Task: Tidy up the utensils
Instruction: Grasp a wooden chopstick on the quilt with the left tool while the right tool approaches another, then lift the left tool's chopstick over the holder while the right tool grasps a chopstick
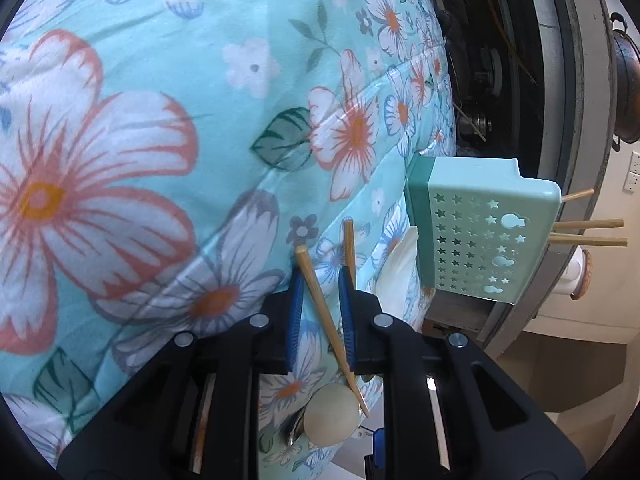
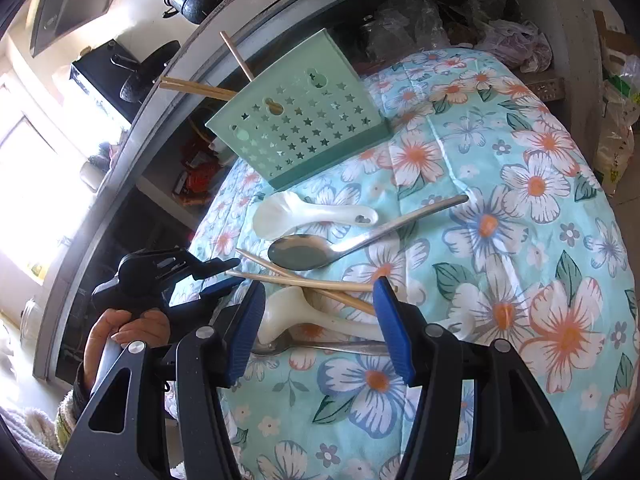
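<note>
1. The floral cloth (image 2: 500, 208) bore the green holder (image 2: 304, 128), already containing 3 chopsticks.
2. Your right gripper (image 2: 320, 332) stood wide open, empty, above spoons.
3. Your left gripper (image 1: 322, 312), partly open, straddled 1 chopstick (image 1: 332, 328) loosely; cloth wrinkles could have rolled it away before closing.

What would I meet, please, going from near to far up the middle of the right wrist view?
Right tool → steel spoon → white ceramic spoon → crossed chopsticks → large steel spoon → second white ceramic spoon → green star-holed utensil holder.
</note>
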`<state>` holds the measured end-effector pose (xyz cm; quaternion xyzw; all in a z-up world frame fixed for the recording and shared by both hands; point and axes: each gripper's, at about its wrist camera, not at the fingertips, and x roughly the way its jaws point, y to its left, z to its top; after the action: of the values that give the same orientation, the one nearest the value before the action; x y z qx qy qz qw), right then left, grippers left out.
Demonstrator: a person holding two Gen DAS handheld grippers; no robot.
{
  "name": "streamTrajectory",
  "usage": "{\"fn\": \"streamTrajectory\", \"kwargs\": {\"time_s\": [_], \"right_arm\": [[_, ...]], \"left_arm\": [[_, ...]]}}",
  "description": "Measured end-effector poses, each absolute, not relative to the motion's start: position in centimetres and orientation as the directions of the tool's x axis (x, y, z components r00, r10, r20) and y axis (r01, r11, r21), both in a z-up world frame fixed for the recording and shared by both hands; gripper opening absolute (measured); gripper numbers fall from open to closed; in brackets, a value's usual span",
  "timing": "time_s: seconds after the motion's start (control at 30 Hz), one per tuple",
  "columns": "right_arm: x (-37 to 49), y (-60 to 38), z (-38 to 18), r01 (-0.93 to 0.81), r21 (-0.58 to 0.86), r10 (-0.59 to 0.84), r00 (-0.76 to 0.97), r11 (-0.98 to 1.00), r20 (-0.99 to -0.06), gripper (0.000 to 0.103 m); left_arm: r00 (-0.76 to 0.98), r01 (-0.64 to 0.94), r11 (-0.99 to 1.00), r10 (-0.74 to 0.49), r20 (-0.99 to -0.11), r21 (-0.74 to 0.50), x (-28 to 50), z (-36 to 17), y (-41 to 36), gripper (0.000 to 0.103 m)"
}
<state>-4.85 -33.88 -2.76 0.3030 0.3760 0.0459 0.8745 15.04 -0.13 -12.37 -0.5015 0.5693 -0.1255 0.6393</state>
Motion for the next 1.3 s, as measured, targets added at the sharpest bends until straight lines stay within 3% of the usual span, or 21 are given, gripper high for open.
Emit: {"fn": "streamTrajectory", "kwargs": {"time_s": [0.3,0.43,0.77,1.03,1.3], "right_arm": [[-5.4,-35.1,-3.0,0.161,0.59,0.314,0.722,0.791,-0.617,0.055],[-5.8,-35.4,-2.7,0.159,0.588,0.307,0.731,0.793,-0.61,0.055],[-6.2,-36.0,-2.4,0.183,0.581,0.284,0.733,0.793,-0.618,0.055],[-6.4,-36.5,-0.5,0.178,0.548,0.235,0.766,0.817,-0.599,0.055],[-4.0,-33.8,0.9,0.088,0.488,0.265,0.75,0.868,-0.607,0.055]], "left_arm": [[0.333,-0.42,0.496,-0.695,-0.637,-0.76,15.4,-11.9,-0.9,0.016],[0.339,-0.415,0.491,-0.698,-0.631,-0.766,15.1,-12.1,-0.5,0.008],[0.326,-0.315,0.404,-0.804,-0.498,-0.859,14.4,-11.7,0.3,0.006],[0.37,-0.085,0.384,-0.845,-0.387,-0.92,13.9,-7.0,1.6,0.005],[0.522,0.147,0.45,-0.792,-0.317,-0.881,13.5,-0.4,5.2,0.005]]}}
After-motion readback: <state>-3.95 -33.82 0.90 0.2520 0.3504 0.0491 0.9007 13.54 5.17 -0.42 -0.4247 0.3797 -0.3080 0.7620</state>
